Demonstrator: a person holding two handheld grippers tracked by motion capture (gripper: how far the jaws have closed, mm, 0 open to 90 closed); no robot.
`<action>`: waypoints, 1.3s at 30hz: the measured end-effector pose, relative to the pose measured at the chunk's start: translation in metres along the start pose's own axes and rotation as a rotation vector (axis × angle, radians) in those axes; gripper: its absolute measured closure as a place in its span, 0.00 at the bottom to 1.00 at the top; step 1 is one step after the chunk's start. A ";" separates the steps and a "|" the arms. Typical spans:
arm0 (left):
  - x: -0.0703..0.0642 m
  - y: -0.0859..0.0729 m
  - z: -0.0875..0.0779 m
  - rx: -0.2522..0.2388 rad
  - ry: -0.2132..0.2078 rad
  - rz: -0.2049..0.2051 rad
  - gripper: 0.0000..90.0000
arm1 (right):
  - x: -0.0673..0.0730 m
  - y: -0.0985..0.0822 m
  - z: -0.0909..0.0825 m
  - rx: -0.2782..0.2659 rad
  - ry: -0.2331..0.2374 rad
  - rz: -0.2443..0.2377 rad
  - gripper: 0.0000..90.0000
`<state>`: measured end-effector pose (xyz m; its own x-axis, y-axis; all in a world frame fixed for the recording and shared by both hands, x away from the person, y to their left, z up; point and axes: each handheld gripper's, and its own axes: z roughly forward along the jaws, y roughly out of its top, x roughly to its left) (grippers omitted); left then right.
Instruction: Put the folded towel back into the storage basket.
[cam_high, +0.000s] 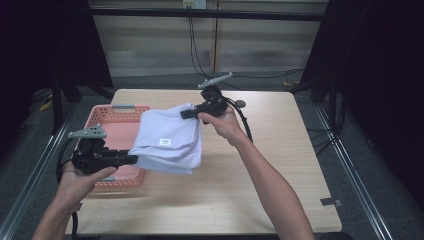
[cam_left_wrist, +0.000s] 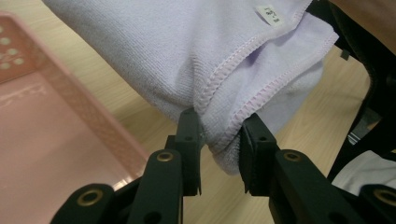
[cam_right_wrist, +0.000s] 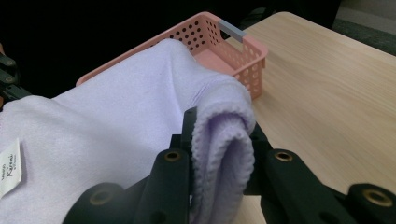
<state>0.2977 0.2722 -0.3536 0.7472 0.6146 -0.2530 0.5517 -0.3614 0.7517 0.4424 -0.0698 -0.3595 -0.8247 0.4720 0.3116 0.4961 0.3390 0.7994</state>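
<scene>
Between both grippers hangs the folded lilac towel (cam_high: 167, 140), left gripper (cam_high: 131, 159) and right gripper (cam_high: 189, 113) each clamped on a corner.

We see open wooden table (cam_high: 270, 165) from about one o'clock round to six o'clock of the folded lilac towel (cam_high: 170, 142), bare room for a hand to pass. At nine o'clock the pink basket (cam_high: 107, 120) blocks the way, its perforated wall just beside the cloth. The towel hangs stretched between the left gripper (cam_high: 131, 159) at seven o'clock and the right gripper (cam_high: 187, 114) at one o'clock, barring the line between them.
</scene>
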 end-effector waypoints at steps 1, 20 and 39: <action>0.004 -0.002 -0.003 -0.003 0.001 -0.008 0.80 | 0.001 0.003 0.004 0.002 0.002 -0.001 0.85; 0.048 -0.028 -0.057 -0.051 0.084 -0.099 0.80 | 0.028 0.056 0.071 0.006 0.035 -0.038 0.85; 0.083 -0.054 -0.094 -0.059 0.171 -0.174 0.81 | 0.048 0.077 0.134 0.013 0.054 -0.052 0.85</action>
<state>0.2951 0.4082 -0.3582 0.5667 0.7754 -0.2786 0.6402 -0.2015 0.7413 0.4769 0.0882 -0.3523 -0.8627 0.4090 0.2975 0.4555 0.3726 0.8085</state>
